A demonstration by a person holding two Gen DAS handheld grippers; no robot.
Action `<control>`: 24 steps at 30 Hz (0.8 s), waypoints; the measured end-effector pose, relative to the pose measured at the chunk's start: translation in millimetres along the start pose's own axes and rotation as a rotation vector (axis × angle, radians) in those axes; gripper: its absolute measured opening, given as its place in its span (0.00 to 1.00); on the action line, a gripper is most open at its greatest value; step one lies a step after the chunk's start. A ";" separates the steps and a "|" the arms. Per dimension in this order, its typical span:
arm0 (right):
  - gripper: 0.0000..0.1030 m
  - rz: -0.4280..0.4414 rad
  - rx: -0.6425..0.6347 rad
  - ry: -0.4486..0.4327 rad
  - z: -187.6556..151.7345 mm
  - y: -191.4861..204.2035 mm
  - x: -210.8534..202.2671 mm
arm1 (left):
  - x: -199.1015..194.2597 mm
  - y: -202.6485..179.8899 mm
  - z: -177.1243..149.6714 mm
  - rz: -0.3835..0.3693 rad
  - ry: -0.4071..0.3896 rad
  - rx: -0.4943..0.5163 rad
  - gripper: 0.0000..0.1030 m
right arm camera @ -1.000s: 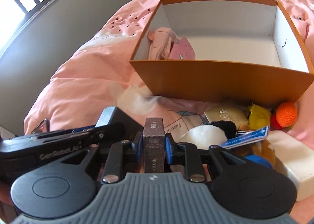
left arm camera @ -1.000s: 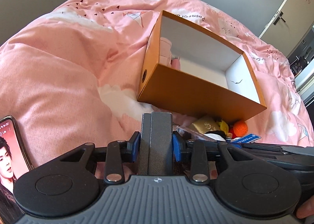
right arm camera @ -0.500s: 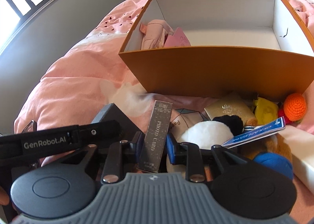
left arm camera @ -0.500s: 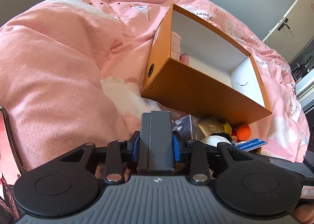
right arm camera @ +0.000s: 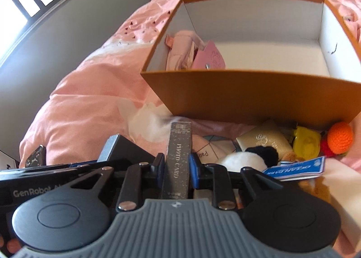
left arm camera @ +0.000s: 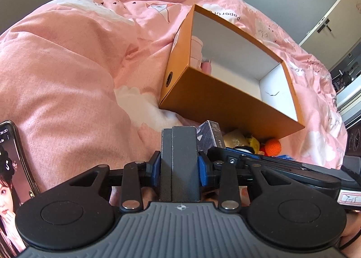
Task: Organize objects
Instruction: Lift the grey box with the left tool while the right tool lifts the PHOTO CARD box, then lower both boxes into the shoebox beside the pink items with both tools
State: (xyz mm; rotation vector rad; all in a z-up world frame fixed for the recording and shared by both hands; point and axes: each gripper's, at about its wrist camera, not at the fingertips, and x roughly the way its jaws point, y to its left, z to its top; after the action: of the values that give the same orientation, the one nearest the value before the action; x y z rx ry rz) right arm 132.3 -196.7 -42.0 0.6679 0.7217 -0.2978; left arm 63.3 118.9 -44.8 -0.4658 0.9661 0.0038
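Note:
A dark, speckled photo card box [right arm camera: 179,145] stands between the fingers of my right gripper [right arm camera: 178,165], which is closing on it; the blue pads press both its sides. Ahead lies the open orange box [right arm camera: 248,100] with white inside walls, holding a pink pouch [right arm camera: 182,54] and a pink tag [right arm camera: 209,59] at its left end. My left gripper [left arm camera: 179,136] is shut with nothing in it, its pads pressed together, just short of the orange box [left arm camera: 221,100]. The photo card box [left arm camera: 213,132] peeks out to its right.
Loose things lie on the pink duvet in front of the orange box: a gold pouch [right arm camera: 264,140], a panda plush [right arm camera: 248,156], a yellow toy [right arm camera: 306,142], an orange crochet ball [right arm camera: 339,137], a blue card [right arm camera: 297,167]. A phone [left arm camera: 11,179] lies at the left.
The photo card box has turned in the right jaws: first end-on, then tilted, now pointing straight ahead. The left gripper stays shut and has barely shifted.

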 end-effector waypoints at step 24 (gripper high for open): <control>0.24 -0.012 0.197 -0.347 110.9 -73.6 -74.5 | 20.2 -87.7 137.1 -0.203 -0.101 0.104 0.36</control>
State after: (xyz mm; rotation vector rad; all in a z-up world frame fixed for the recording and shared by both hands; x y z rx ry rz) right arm 100.7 -322.9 37.7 0.7740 0.3669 -0.4869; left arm 201.5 88.3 38.1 -0.4618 0.8123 -0.2030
